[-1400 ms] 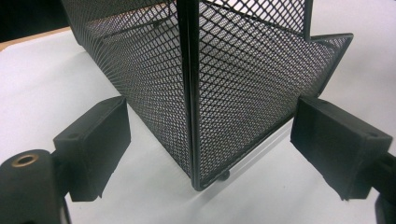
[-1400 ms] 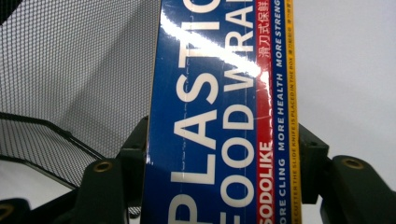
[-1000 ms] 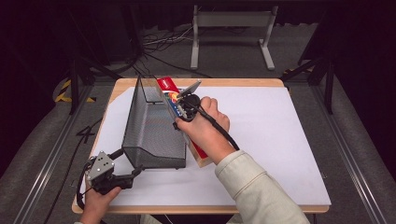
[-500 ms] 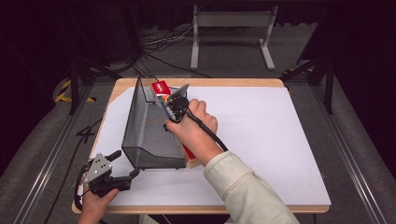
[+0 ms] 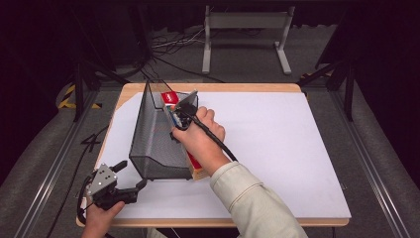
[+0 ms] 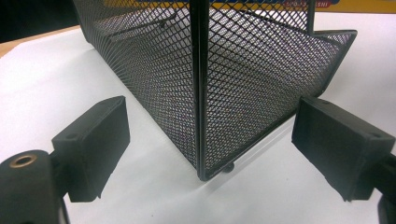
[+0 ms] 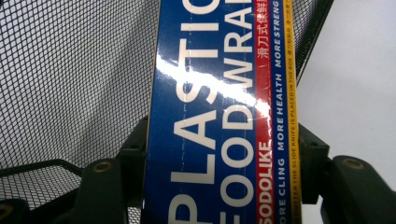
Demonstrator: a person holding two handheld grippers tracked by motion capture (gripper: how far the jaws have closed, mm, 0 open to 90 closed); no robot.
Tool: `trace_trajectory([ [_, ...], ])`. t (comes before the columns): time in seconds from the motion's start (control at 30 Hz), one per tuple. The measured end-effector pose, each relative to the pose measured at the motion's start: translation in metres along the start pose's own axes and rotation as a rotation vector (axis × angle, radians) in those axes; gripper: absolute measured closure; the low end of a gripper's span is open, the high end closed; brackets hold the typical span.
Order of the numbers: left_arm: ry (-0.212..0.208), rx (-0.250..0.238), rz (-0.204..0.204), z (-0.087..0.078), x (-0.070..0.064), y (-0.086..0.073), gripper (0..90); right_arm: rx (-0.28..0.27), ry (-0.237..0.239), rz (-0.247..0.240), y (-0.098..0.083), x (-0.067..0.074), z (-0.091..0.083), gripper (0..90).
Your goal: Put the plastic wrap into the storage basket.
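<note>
The right gripper [image 7: 219, 163] pinched a long plastic food wrap box [image 7: 219, 93] across its narrow sides, holding it against the open side of the black mesh file holder [image 5: 153, 144]. The left gripper [image 6: 210, 154] waited spread at the holder's near corner, touching nothing. The glossy cardboard looked light, stiff and slippery, best gripped mid-length.

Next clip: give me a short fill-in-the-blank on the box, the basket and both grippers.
1. The right gripper is shut on the ___ box.
2. The left gripper faces a corner of the ___ basket, jaws open.
3. The basket stands on a ___ sheet.
Missing words: plastic wrap; mesh; white
</note>
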State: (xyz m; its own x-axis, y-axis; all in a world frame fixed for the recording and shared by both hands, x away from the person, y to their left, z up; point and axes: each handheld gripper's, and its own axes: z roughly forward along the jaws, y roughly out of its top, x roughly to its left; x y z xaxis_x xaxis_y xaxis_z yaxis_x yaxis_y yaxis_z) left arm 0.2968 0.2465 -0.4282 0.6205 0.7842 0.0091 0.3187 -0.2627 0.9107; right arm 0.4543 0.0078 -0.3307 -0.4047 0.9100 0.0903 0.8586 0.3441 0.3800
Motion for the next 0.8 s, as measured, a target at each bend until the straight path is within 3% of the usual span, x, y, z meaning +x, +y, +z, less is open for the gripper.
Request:
trace_trajectory([
  [0.8, -0.002, 0.006, 0.0, 0.001, 0.0, -0.002, 12.2, 0.09, 0.007, 0.023, 0.008, 0.003, 0.021, 39.3],
])
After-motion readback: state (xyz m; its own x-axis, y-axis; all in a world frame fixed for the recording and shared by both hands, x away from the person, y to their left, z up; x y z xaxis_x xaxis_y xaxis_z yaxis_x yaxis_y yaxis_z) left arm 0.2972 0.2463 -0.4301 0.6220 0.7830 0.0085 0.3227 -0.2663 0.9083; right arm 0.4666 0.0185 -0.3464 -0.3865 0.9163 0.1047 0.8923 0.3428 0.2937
